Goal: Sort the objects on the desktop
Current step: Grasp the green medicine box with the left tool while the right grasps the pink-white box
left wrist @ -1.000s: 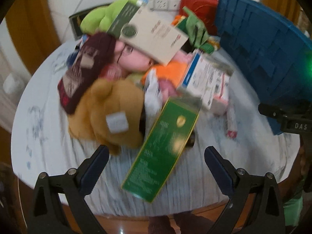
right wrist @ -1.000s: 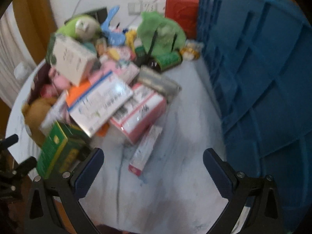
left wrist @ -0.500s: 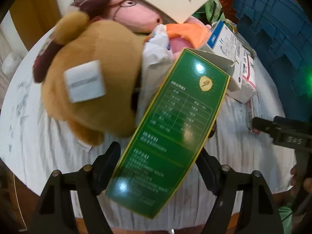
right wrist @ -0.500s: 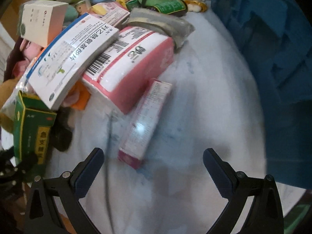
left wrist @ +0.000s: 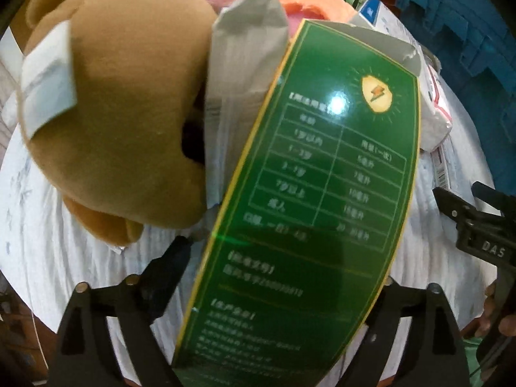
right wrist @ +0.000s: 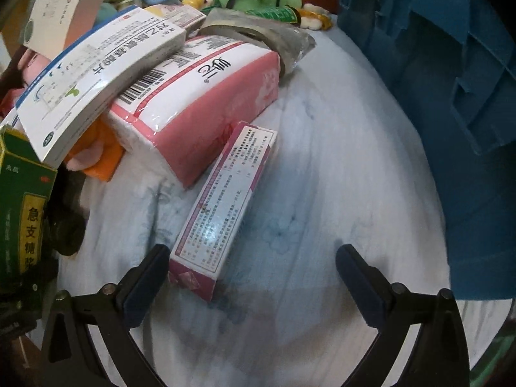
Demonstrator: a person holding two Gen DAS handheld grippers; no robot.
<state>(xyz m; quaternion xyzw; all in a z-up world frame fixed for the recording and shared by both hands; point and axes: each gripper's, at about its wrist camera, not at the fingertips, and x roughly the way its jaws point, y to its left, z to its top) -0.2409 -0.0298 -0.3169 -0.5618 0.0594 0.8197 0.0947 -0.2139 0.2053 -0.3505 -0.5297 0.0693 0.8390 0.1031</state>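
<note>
The green box lies tilted against the heap, its far end propped on the clutter and its near end dropping between the arms of the left gripper. That slant leaves its long sides exposed, which is likely why the left gripper straddles it lengthwise. The left jaws have just been opening again and now stand wide; the box sits between them, with the left finger clear of the box edge and the right one hidden behind it, so no grip is made out.

Just beside the box on the left, a brown plush toy leans over a grey pouch, both close against the box's edge. A closing finger on that side has little room and could catch the plush.

In the right wrist view the right gripper hangs with jaws wide and empty over the pale tabletop. A slim pink box lies flat there, its near end just beside the left finger and its far end touching the pink tissue pack, on which a white and blue box rests aslant.

To the right, the blue crate stands as a wall at the tabletop's edge. Between it and the pink box lies a bare stretch, the easiest room for moving.
</note>
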